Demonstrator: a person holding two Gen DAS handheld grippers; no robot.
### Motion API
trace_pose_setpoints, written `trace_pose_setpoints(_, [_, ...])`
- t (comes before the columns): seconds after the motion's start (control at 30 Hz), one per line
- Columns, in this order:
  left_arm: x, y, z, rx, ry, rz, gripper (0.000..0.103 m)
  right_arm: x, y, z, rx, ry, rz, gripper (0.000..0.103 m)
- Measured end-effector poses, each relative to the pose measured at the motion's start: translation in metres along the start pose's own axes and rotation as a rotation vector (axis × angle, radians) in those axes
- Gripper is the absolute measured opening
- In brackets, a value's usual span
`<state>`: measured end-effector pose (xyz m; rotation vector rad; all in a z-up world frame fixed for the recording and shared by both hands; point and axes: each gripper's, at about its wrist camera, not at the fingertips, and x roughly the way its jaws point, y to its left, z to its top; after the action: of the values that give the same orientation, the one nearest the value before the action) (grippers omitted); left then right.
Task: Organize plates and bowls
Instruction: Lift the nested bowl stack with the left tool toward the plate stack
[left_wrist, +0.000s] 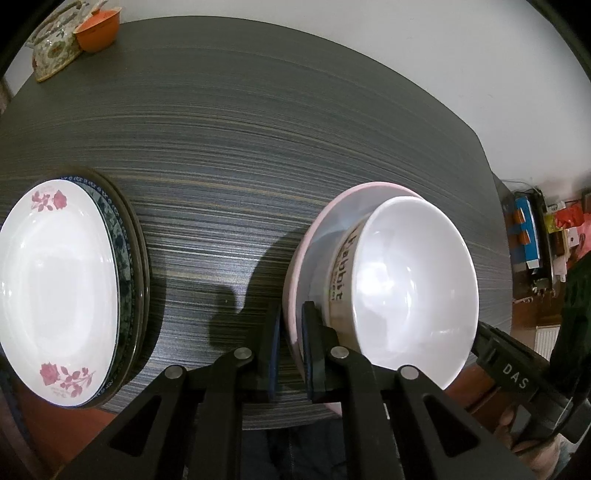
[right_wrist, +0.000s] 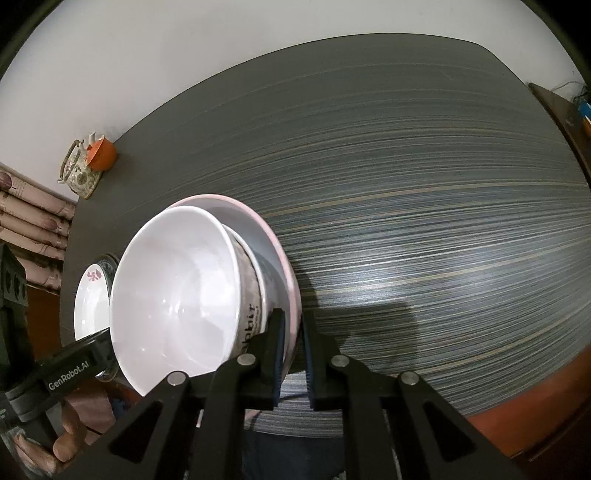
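1. The left wrist view alone shows the full plate stack (left_wrist: 74, 288) at the table's left edge: a white plate with red roses on top of a blue-patterned one and a dark one. The right wrist view shows only a sliver of it (right_wrist: 92, 295) behind the bowl.
2. Only the left view shows the cluttered shelf (left_wrist: 535, 236) past the table's right end; only the right view shows the striped cushions (right_wrist: 33, 218) at the left.
3. Each view catches the other gripper at its edge, with fingers (right_wrist: 66, 443) of the hand holding it.
4. The left gripper (left_wrist: 290, 347) points steeply down, jaws pinching the left rim of the pink bowl (left_wrist: 295, 266).
5. The right gripper (right_wrist: 293, 350) points steeply down too, jaws pinching the same bowl's right rim (right_wrist: 293, 295).
6. A white bowl (left_wrist: 413, 288) with black lettering sits nested in the pink one, near the table's front edge.
7. The table (left_wrist: 295, 122) is dark with fine streaked lines; a floral teapot (left_wrist: 55, 48) and an orange cup (left_wrist: 98, 31) stand at its far left corner, just beside each other.
8. A plain white wall (right_wrist: 184, 55) lies behind.
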<state>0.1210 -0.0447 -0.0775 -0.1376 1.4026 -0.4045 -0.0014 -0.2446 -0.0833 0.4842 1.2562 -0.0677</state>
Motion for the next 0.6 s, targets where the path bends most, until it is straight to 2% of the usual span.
trace_pose_setpoints(0.6, [-0.006,-0.004,0.0,-0.006,-0.033,0.003,0.007,-0.002,0.009,0.002,-0.008,-0.011,-0.005,0.01])
